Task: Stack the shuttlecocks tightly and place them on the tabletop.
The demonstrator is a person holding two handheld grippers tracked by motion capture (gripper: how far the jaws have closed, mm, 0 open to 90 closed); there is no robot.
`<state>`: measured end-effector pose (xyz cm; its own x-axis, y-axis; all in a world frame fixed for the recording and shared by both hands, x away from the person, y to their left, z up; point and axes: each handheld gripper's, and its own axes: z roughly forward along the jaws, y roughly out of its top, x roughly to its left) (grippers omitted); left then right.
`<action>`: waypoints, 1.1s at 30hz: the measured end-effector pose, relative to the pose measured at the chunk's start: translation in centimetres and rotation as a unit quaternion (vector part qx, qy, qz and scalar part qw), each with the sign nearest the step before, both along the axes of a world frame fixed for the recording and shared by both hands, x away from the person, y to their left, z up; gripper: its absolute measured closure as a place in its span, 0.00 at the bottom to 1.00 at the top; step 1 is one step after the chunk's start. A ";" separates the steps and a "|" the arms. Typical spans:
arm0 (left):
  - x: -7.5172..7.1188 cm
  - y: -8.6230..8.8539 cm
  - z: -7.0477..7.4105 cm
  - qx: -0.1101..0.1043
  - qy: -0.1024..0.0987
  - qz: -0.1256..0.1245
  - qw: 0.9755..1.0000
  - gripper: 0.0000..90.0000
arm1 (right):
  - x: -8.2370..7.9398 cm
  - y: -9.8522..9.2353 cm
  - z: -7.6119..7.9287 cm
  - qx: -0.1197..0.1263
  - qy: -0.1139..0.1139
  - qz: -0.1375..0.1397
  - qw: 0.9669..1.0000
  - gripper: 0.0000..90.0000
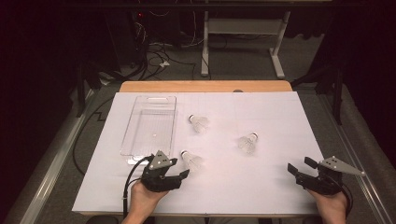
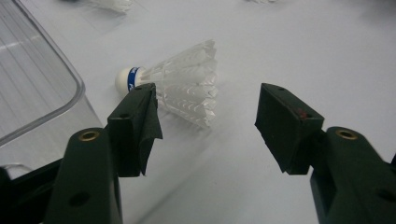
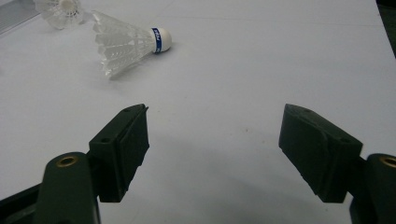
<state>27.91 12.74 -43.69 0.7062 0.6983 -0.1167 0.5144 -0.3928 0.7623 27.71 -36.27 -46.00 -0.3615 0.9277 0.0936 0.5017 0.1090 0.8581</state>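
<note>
Both hands come in at the near edge of the white table [image 1: 261, 196], each one holding a black gripper. On the near left side, the left gripper [image 1: 180, 169] has its jaws wide apart, and they hold nothing. Just beyond its tips lies the nearest shuttlecock [image 2: 180, 88] on its side; its white cork points toward the clear plastic tray [image 1: 152, 122], and the left jaw is just beside its feathers. This tray stands along the left part of the table, close to the far edge. At the near right corner, the right gripper [image 1: 301, 166] is also opened wide and holds nothing. A second shuttlecock [image 1: 247, 142] lies further in, toward the middle, well apart from its jaws. A third shuttlecock [image 1: 199, 122] rests near the tray's right wall.
</note>
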 end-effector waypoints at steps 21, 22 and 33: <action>1.9 -3.1 0.4 0.048 -0.005 0.006 0.999 0.50 | 0.0 0.0 0.0 0.002 0.002 0.003 1.000 0.28; 2.0 -3.2 0.4 0.049 -0.006 0.007 0.999 0.50 | 0.0 0.0 0.0 0.001 0.001 0.004 1.000 0.28; 2.9 -3.5 0.0 0.064 0.007 0.009 0.998 0.57 | 0.1 0.0 -0.1 0.005 0.002 0.004 1.000 0.28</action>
